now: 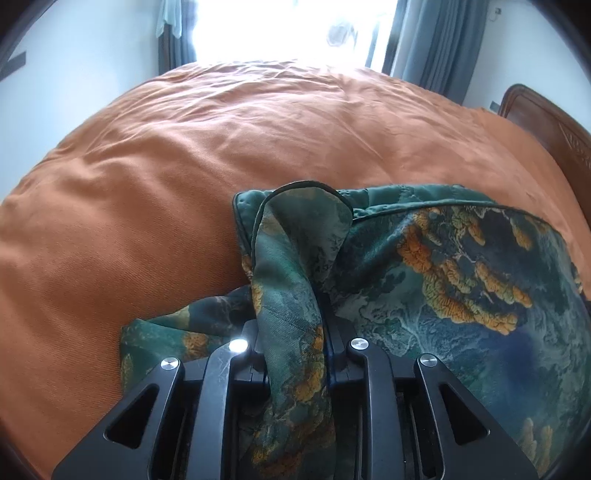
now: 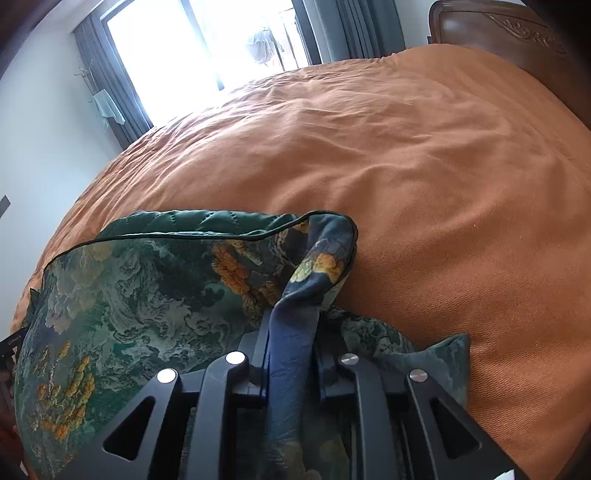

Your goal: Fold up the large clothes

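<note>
A large green garment (image 1: 443,280) with an orange and blue landscape print and dark piping lies on the orange bed. My left gripper (image 1: 291,332) is shut on its left corner, which bunches up between the fingers. In the right wrist view the same garment (image 2: 140,295) spreads to the left, and my right gripper (image 2: 291,332) is shut on its right corner, a blue fold standing up between the fingers. The held edge is lifted a little above the bed, with a quilted green lining showing behind it.
The orange bedspread (image 1: 221,140) covers the whole bed and stretches far ahead. A carved wooden headboard (image 2: 517,33) stands at the right. A bright window with grey curtains (image 2: 177,51) is beyond the bed. White walls are to the left.
</note>
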### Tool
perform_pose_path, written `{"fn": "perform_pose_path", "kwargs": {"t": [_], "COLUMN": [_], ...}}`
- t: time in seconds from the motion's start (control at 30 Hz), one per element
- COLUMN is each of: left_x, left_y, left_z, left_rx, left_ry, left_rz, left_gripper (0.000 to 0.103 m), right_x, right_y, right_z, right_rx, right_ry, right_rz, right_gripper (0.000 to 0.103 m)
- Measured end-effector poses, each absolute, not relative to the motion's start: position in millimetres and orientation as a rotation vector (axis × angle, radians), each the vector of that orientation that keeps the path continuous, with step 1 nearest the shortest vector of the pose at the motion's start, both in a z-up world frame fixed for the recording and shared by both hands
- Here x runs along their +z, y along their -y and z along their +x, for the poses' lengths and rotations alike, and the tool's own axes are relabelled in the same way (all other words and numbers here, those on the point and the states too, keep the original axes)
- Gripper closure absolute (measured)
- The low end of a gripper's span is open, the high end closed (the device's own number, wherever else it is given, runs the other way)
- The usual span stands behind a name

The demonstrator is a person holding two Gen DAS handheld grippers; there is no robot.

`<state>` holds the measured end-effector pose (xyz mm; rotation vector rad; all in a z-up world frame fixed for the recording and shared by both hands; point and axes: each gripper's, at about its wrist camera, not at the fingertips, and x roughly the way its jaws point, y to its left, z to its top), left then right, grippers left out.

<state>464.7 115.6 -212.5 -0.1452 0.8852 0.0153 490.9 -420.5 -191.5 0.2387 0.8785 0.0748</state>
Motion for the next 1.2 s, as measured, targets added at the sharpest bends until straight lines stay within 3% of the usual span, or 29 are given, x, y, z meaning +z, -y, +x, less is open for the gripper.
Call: {"fn": "perform_pose_path", "kwargs": {"t": [0.3,0.4,0.47,0.57,0.63,0.67,0.73,0.8,1.1,1.2], "left_x": [-220,-217,-212,-203,-193,-188,-177,-168,-113,-121], "left_y": [-127,-125,-124,-123,-122,-122,-120,-118,-102,-98], "left_z": [469,467,464,463,460,457,453,449,390,380], "left_rx": [-0.03,-0.023,-0.004,0.035,0.06,0.069,0.073,0.067,0.019,-0.059], "left_ry": [-0.877,-0.871,-0.86,-0.862,-0.855,-0.848,-0.835,-0.837,-0.653,-0.696], "left_rz": [-0.235,-0.226,-0.214,-0.194,-0.181,-0.174,-0.156,-0.135,-0.109,-0.125], "left_gripper": [0.078,0.072,0.062,0.032,0.008,0.005,0.005,0.004,0.001,0.001], "right_x": [-206,-206,-205,-200,-194,-189,-180,-168,-85,-66], "right_y": [437,435,436,435,435,434,433,432,406,381], "right_z": [487,487,486,486,485,483,479,473,420,393], "right_rx": [0.112,0.112,0.116,0.115,0.1,0.085,0.06,0.064,0.057,0.147], "right_ry": [-0.852,-0.849,-0.846,-0.847,-0.849,-0.847,-0.842,-0.831,-0.692,-0.661], "right_rz": [0.354,0.347,0.354,0.354,0.335,0.318,0.291,0.269,0.115,0.073], "right_gripper": [0.081,0.08,0.08,0.079,0.072,0.069,0.03,0.015,0.015,0.013]}}
